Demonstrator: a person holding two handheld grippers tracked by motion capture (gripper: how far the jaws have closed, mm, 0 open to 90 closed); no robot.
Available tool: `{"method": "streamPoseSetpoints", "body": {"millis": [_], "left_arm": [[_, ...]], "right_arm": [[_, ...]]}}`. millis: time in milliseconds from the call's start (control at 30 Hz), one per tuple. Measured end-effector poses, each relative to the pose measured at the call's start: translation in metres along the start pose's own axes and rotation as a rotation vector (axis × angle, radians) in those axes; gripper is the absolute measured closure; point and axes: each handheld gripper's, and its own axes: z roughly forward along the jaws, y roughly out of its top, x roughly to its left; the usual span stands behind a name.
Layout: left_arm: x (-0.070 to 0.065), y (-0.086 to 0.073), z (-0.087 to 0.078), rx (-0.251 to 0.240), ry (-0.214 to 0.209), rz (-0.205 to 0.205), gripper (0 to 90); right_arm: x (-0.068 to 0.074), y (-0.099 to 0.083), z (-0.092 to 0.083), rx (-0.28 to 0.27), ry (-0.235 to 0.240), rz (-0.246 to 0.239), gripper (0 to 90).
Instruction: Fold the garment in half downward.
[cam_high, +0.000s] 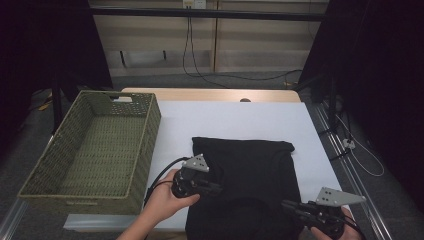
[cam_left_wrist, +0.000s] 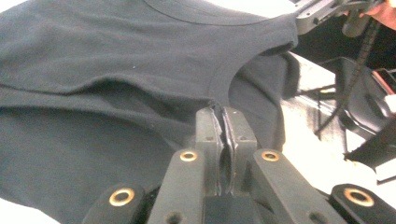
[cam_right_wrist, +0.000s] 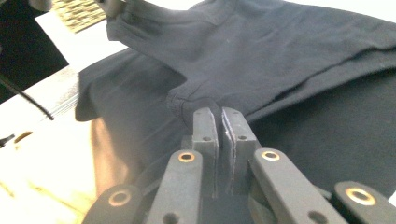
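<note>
A woven green basket (cam_high: 90, 150) sits well to the left of the left claw (cam_high: 216, 189), on the far side of the hand from the right claw (cam_high: 287, 204). Its near wall comes about level with the left claw, while its far wall, with a handle slot, stands well beyond it. A white table cover (cam_high: 235, 120) spreads beyond both claws, and past it runs a strip of bare wooden tabletop (cam_high: 210, 94) (a small dark thing rests at its edge, too small to tell). Farther off still, black cables (cam_high: 192, 60) hang down a pale panelled wall (cam_high: 160, 40). Dark curtains (cam_high: 380, 75) flank the scene, one outside the right claw.
</note>
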Motion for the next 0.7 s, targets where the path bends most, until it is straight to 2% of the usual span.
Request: {"method": "streamPoseSetpoints", "body": {"millis": [100,167,200,267,300,333,400,467,700], "left_arm": [[-0.005,-0.006,0.004,0.037,-0.020,0.005,85.4],[-0.003,-0.011,0.008,0.057,-0.032,-0.002,81.7],[0.001,-0.014,0.011,0.069,-0.032,-0.002,74.3],[0.007,-0.013,0.013,0.090,-0.018,-0.027,43.4],[0.011,-0.012,0.013,0.090,-0.001,-0.018,38.1],[0.014,-0.010,0.013,0.086,0.010,-0.003,36.2],[0.022,-0.005,0.012,0.071,0.045,-0.011,25.5],[0.032,0.002,0.011,0.069,0.064,-0.027,18.9],[0.065,0.018,0.019,0.064,0.118,-0.066,12.9]], "right_arm": [[0.007,-0.003,-0.004,0.019,0.020,-0.010,85.3],[0.009,-0.007,-0.003,0.028,0.042,-0.007,78.1],[0.009,-0.008,-0.002,0.024,0.044,0.002,71.9],[0.003,-0.007,0.002,0.024,0.041,0.010,64.7],[0.000,-0.005,0.004,0.024,0.027,0.012,60.9],[-0.004,-0.002,0.006,0.020,0.009,0.012,56.0],[-0.014,0.006,0.013,0.020,-0.003,0.015,52.7],[-0.028,0.015,0.023,0.023,-0.032,0.022,47.9],[-0.079,0.045,0.057,0.022,-0.127,0.058,43.1]]}}
